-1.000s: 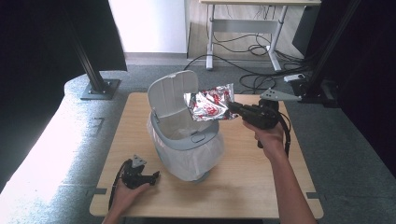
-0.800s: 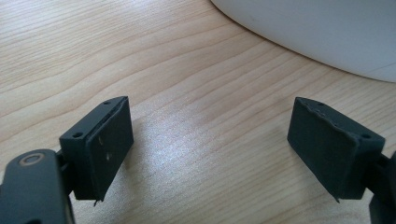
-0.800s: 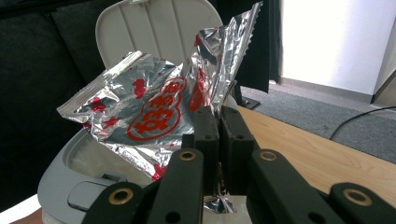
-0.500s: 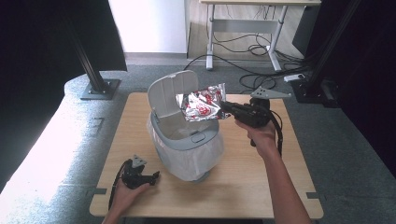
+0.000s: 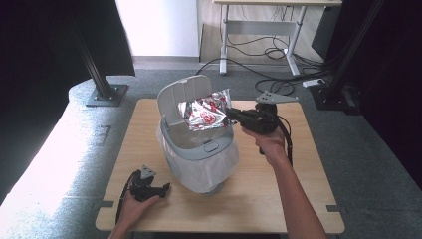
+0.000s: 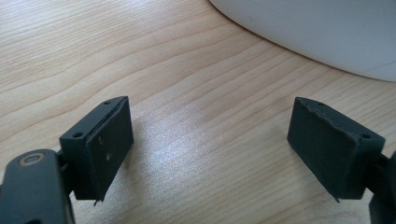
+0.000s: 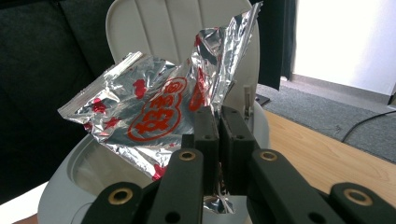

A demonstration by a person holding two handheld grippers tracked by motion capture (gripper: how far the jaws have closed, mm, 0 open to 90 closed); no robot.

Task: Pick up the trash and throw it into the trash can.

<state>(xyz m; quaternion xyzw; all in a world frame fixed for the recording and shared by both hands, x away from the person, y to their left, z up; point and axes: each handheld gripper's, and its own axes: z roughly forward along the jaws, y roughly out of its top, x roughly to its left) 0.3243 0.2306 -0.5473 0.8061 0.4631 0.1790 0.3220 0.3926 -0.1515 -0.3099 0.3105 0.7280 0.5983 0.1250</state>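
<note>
Wrapper (image 5: 205,113): a crumpled sheet of silver foil, shiny and creased, printed with a red round logo and scattered red marks; in the right gripper view (image 7: 154,112) the logo faces the camera and one corner sticks up at 1 o'clock.
Wrapper place: held in the air over the open mouth of the bin (image 5: 199,162), just in front of the raised lid (image 5: 185,97); from the table's middle it sits at about 12 o'clock.
Right gripper (image 5: 234,115): jaws together, pinching the wrapper's lower right edge; in its own view (image 7: 219,135) the two black jaws stand almost touching with foil caught between them. It lies level and points toward 9 o'clock, at the bin.
Left gripper (image 5: 164,188): rests low on the table (image 5: 278,199) at about 7 o'clock from the bin; in its own view (image 6: 210,140) the jaws stand wide apart with bare wood between them.
Bin: white, rounded, lined with a white bag that bulges around its body; grey rim with a small button at the front; lid tipped up and back, ribbed on its inner face (image 7: 173,28).
Table: pale wood, with the bin near its middle.
Floor: grey carpet, with cables at 1 o'clock beyond the table.
</note>
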